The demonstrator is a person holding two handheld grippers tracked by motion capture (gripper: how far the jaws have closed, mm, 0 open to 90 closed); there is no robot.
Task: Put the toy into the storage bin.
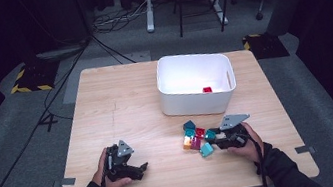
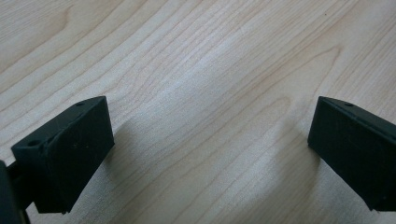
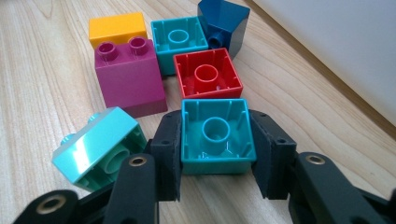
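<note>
- A light wooden table (image 1: 121, 110) with fine grain is seen from above, standing on grey carpet in a dark room; black cables, yellow-and-black striped floor plates and the legs of a desk and chair are seen at the far side.
- One white tub (image 1: 175, 99) is set on the far right part of the table; one small red block (image 1: 207, 89) lies inside it, near its near wall.
- Seven blocks are counted on the table in the right gripper view, clustered just in front of the tub's near wall: one yellow block (image 3: 116, 27), one magenta block (image 3: 128, 77), one red block (image 3: 208, 74) lying hollow side up, one dark blue block (image 3: 226, 21) tipped on its side, one teal block (image 3: 177, 39) hollow side up, one pale turquoise block (image 3: 95, 144) tilted on its side, and one further teal block.
- That teal block (image 3: 215, 135), hollow side up, is gripped by the right gripper (image 3: 215, 156), whose pads are pressed against its two opposite walls; it sits at the near edge of the cluster, just beside the pale turquoise block.
- The left gripper (image 2: 210, 149) is held wide over bare wood with nothing between its jaws; in the high view it is seen at the near left of the table (image 1: 138, 169), well apart from the blocks.
- No brand, label or writing can be read on any of these things.
</note>
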